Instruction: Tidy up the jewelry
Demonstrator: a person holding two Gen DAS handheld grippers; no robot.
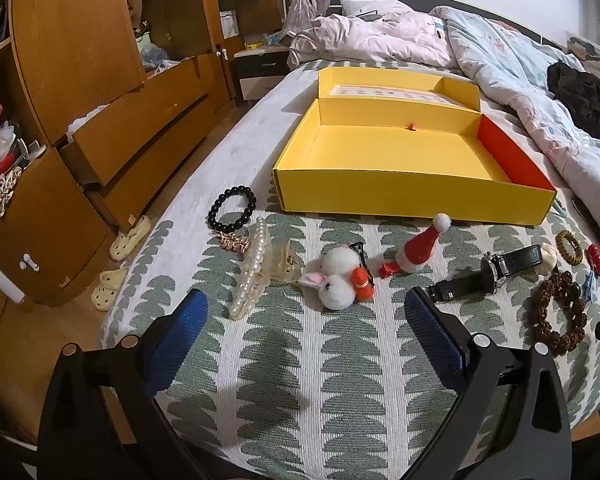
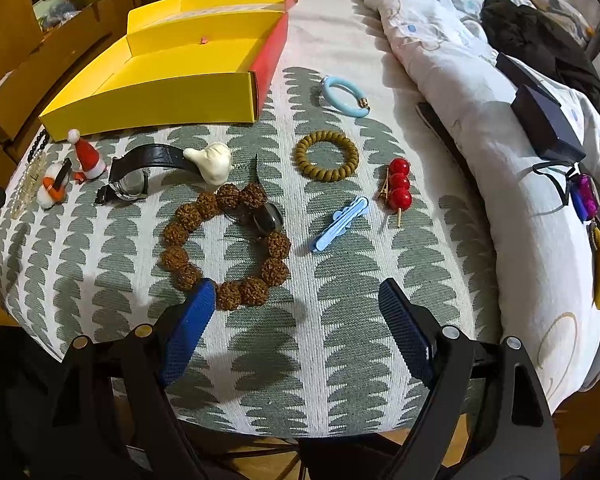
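Note:
An open yellow box [image 1: 400,196] [image 2: 148,100] lies empty on the bed. In front of it are a black bead bracelet [image 1: 233,208], a pearl hair claw [image 1: 256,268], a white rabbit clip [image 1: 338,280], a Santa-hat clip [image 1: 418,250] and a black watch [image 1: 496,272] [image 2: 134,178]. The right wrist view shows a brown seed-bead bracelet [image 2: 224,246], a blue hair clip [image 2: 342,222], a red berry pin [image 2: 398,188], an olive coil tie [image 2: 326,156] and a light-blue bangle [image 2: 344,96]. My left gripper [image 1: 304,306] stands open just short of the rabbit clip. My right gripper [image 2: 294,296] is open, its left finger beside the seed bracelet.
A rumpled quilt [image 1: 520,64] and dark clothing [image 2: 540,48] fill the bed's right side, with a dark box [image 2: 548,120] on the quilt. Wooden drawers [image 1: 112,120] stand left of the bed, with slippers [image 1: 128,236] on the floor. The bed's front edge is close below both grippers.

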